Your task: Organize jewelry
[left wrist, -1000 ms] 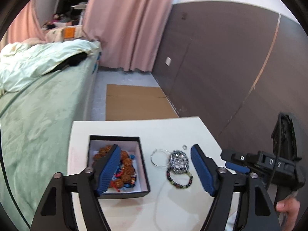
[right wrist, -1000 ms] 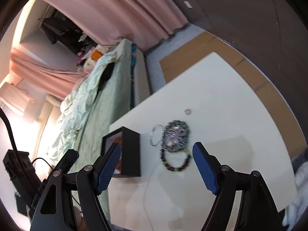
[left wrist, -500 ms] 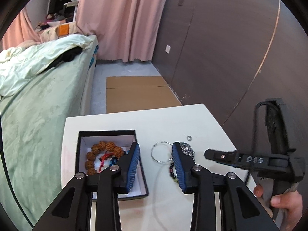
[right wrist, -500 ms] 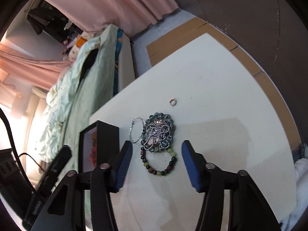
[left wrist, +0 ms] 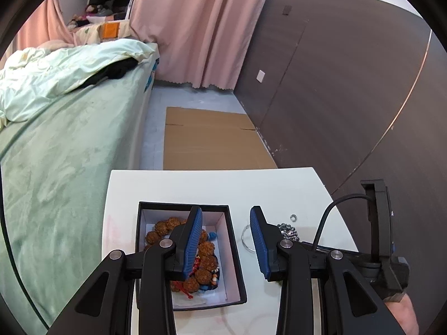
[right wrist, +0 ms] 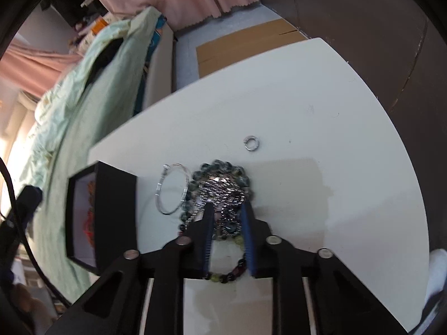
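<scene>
Right gripper is low over the jewelry pile on the white tabletop, its blue fingers narrowed around the silver chain piece; whether they already pinch it I cannot tell. Left gripper is open above the black box with brown beads. A thin bangle lies between box and pile, and a small ring lies beyond the pile
</scene>
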Demonstrator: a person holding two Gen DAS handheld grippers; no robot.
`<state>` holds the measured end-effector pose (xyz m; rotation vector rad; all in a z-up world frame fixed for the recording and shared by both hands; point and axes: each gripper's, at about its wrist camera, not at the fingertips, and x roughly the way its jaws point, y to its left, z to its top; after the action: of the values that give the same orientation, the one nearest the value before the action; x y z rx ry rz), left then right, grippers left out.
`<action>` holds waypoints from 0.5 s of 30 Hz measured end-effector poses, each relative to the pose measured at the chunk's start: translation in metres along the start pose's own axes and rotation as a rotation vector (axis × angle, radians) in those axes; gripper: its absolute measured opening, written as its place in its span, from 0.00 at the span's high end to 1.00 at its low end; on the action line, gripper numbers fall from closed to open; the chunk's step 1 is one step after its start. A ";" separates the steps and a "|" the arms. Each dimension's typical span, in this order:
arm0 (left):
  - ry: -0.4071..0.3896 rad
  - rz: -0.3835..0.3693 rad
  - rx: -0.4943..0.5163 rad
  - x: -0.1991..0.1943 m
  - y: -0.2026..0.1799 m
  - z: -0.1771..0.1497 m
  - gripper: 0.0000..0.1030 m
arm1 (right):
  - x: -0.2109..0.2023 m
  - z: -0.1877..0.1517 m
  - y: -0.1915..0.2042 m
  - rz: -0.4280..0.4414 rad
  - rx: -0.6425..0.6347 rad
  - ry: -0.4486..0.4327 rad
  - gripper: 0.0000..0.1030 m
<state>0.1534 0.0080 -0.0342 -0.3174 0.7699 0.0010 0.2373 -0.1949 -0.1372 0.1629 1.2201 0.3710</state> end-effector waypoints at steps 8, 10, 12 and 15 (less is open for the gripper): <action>0.014 -0.009 0.025 0.011 -0.013 0.001 0.64 | -0.029 0.002 -0.013 0.043 0.000 -0.064 0.91; 0.020 -0.011 0.036 0.014 -0.017 0.000 0.64 | -0.040 0.004 -0.016 0.085 0.014 -0.088 0.91; 0.025 -0.011 0.049 0.018 -0.024 -0.001 0.64 | -0.055 0.005 -0.024 0.141 0.035 -0.127 0.96; 0.052 -0.013 0.065 0.027 -0.034 -0.002 0.64 | -0.075 0.012 -0.030 0.181 0.068 -0.209 0.96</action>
<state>0.1749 -0.0283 -0.0446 -0.2620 0.8173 -0.0446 0.2321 -0.2490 -0.0764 0.3643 1.0142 0.4584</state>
